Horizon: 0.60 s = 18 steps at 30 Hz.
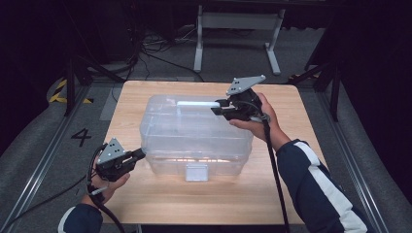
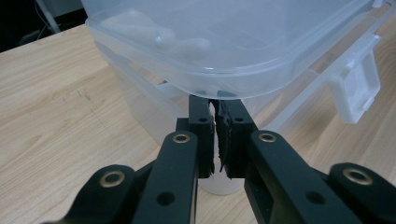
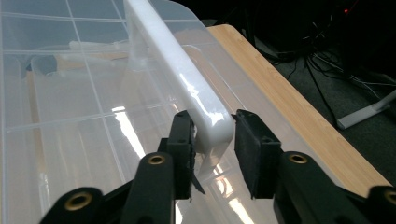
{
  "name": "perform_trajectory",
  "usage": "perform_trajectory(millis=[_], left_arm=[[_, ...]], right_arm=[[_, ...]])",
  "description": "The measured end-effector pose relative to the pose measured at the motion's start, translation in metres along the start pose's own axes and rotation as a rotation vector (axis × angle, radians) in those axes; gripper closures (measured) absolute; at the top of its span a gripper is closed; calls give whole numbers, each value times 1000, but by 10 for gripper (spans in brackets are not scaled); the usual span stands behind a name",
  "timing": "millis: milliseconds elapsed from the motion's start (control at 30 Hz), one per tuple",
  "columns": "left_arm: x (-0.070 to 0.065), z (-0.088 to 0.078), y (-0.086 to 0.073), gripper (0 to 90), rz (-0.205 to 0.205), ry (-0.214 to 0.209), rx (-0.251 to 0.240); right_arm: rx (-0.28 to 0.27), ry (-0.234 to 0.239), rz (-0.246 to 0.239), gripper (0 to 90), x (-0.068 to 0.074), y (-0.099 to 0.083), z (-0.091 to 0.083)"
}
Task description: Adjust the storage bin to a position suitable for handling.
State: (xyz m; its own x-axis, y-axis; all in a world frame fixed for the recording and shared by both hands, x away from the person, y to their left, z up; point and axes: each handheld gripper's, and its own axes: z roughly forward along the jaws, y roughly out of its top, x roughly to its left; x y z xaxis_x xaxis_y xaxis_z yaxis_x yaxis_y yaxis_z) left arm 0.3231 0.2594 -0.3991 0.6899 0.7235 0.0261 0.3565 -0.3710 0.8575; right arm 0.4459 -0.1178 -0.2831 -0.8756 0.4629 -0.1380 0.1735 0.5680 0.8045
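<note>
Seemingly opening the box [image 1: 194,136]: right gripper [image 3: 212,140] fingers straddle its handle [image 3: 187,79], apart; left gripper [image 2: 215,135], fingers together, steadies the rim; next, clamp.

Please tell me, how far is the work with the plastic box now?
Done: nothing obvious; the lid is on the clear box, front latch down. In hand: the right gripper straddles the white handle, jaws open; the left gripper is shut under the lid's corner. Left: probably lifting.

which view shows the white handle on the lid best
The right gripper view: the handle runs close up between the open right claw. The high view shows it small; the left gripper view shows a blurred trace through the lid.
</note>
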Motion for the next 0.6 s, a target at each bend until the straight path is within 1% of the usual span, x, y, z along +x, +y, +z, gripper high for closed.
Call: perform_trajectory(millis=[67,133,200,233,267,300,433,500,533,567,600], left_arm=[[0,0,0,858,0,2,-4],[0,0,1,862,4,3,0],[1,0,1,867,7,6,-5],[0,0,1,868,5,6,-7],[1,-1,2,871,9,9,-6],[0,-1,2,873,3,9,-7],[2,-2,5,882,6,8,-19],[2,-3,6,884,1,8,-27],[3,-3,7,883,9,9,-26],[3,-3,7,883,9,9,-26],[2,-3,7,883,5,11,-28]], right_arm=[[-5,-13,0,628,0,-1,-2],[-5,-27,-2,613,0,-2,-6],[-20,-43,2,581,0,-5,-12],[-37,-52,8,566,-2,-7,-18],[-48,-59,10,558,-3,-10,-22],[-59,-68,11,549,-4,-12,-27],[-65,-114,9,517,-7,-25,-43],[-81,-124,26,512,-10,-31,-51],[-92,-134,30,510,-11,-35,-56],[-92,-134,30,510,-11,-35,-56],[-102,-143,32,509,-12,-38,-60]])
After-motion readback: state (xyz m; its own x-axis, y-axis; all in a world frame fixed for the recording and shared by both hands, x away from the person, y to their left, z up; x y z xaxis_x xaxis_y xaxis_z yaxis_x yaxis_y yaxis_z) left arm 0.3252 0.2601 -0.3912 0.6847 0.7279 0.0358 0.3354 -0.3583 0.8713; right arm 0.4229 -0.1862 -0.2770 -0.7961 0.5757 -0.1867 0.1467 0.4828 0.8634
